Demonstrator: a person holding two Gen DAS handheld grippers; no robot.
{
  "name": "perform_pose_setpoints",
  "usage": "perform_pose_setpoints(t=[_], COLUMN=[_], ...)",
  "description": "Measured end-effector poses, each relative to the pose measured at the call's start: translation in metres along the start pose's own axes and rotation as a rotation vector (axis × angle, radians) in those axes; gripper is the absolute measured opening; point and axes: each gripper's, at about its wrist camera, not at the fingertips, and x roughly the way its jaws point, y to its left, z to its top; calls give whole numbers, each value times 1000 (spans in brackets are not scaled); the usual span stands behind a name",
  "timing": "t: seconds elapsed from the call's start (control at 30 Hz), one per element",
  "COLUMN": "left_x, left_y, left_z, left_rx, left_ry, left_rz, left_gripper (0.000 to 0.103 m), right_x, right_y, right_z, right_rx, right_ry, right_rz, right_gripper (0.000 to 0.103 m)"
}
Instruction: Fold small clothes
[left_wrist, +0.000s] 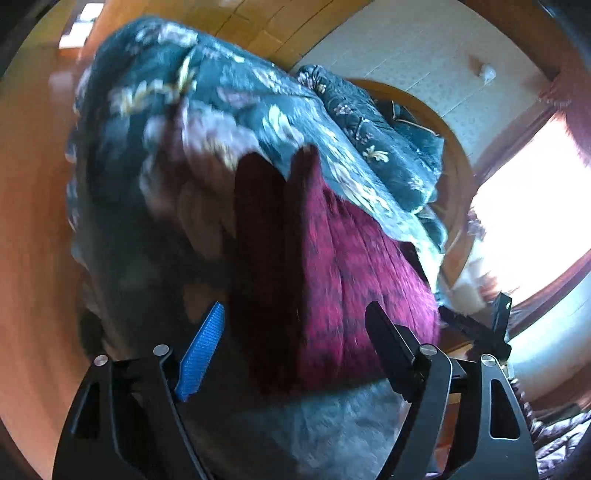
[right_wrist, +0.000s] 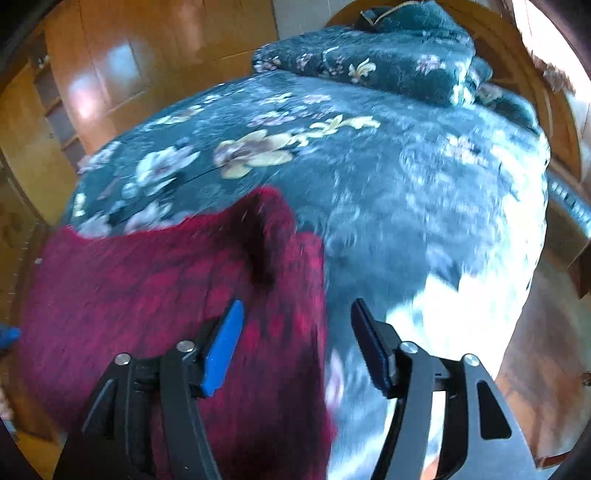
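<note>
Blur is smearing the fuzzy crimson knit garment (right_wrist: 155, 295) lying on the teal floral bedspread (right_wrist: 332, 166), its lower edge cut off, while my left claw (left_wrist: 295, 332) and right claw (right_wrist: 295, 332) are both gaping, gripping nothing.

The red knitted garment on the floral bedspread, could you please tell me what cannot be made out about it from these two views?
- Red knitted garment: both views motion-blurred, so garment type unclear.
- Right wrist view: its near edge runs behind the right tool and out of frame.
- Left wrist view: floral bedspread blurred.
</note>
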Motion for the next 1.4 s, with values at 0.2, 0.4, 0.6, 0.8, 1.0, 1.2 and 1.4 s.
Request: perform_pose_setpoints(t=[0.2, 0.4, 0.6, 0.8, 1.0, 1.2, 1.4], left_x=[21, 16, 0, 26, -7, -13, 49], left_y=[-5, -18, -35, -13, -47, -103, -139], left_z=[-22, -19, -16, -21, -14, -25, -44], left_rx=[-57, -29, 44, -24, 57, 209, 346], left_ry=[16, -18, 14, 92, -33, -117, -9], left_rz=[-84, 25, 116, 218, 355, 274, 300], left_gripper=[68, 13, 11, 15, 27, 27, 27], right_x=[-28, -16, -28, -23, -1, -27, -64], right_y=[-22, -26, -16, -30, -25, -20, 28], right_z=[-50, -74, -68, -75, -82, -75, -64], right_rx=[66, 98, 52, 44, 41, -6, -134], right_ry=[94, 155, 144, 163, 173, 126, 7], right_rz=[175, 242, 217, 148, 117, 40, 79], right_gripper=[69, 49, 9, 6, 9, 45, 50])
